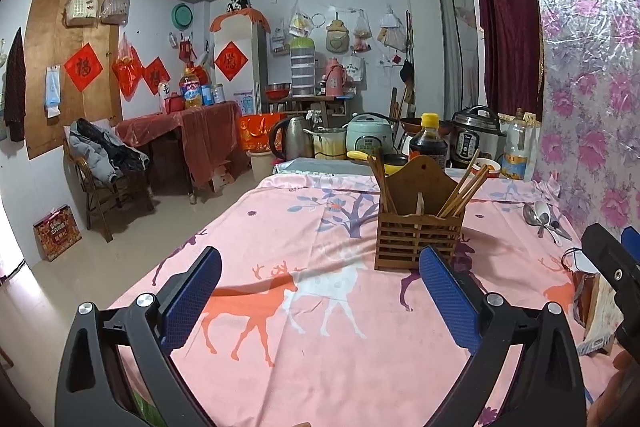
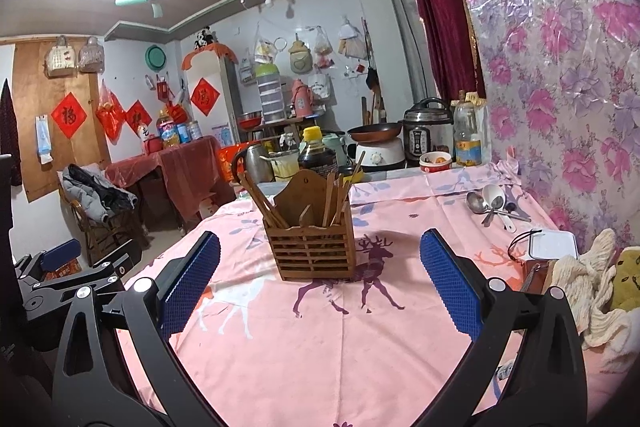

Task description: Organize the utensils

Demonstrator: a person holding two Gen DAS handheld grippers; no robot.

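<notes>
A wooden slatted utensil holder (image 1: 418, 227) (image 2: 316, 247) stands on the pink deer-print tablecloth (image 1: 300, 307) (image 2: 320, 347), with chopsticks (image 1: 464, 187) (image 2: 262, 201) standing in it. Several spoons (image 1: 542, 217) (image 2: 494, 203), metal and white, lie in a pile near the right wall. My left gripper (image 1: 320, 267) is open and empty, held above the cloth in front of the holder. My right gripper (image 2: 320, 251) is open and empty, facing the holder. The right gripper shows at the right edge of the left wrist view (image 1: 612, 247); the left gripper shows at the left edge of the right wrist view (image 2: 72, 267).
A soy sauce bottle (image 1: 428, 143) (image 2: 318, 151), kettle (image 1: 292, 137), rice cooker (image 1: 368, 135), pressure cooker (image 1: 478, 135) (image 2: 424, 131), pan (image 2: 374, 131) and oil bottle (image 2: 467, 135) crowd the table's far end. A white lidded box (image 2: 554, 243), cloths (image 2: 588, 279) and a pouch (image 1: 596, 307) lie at right.
</notes>
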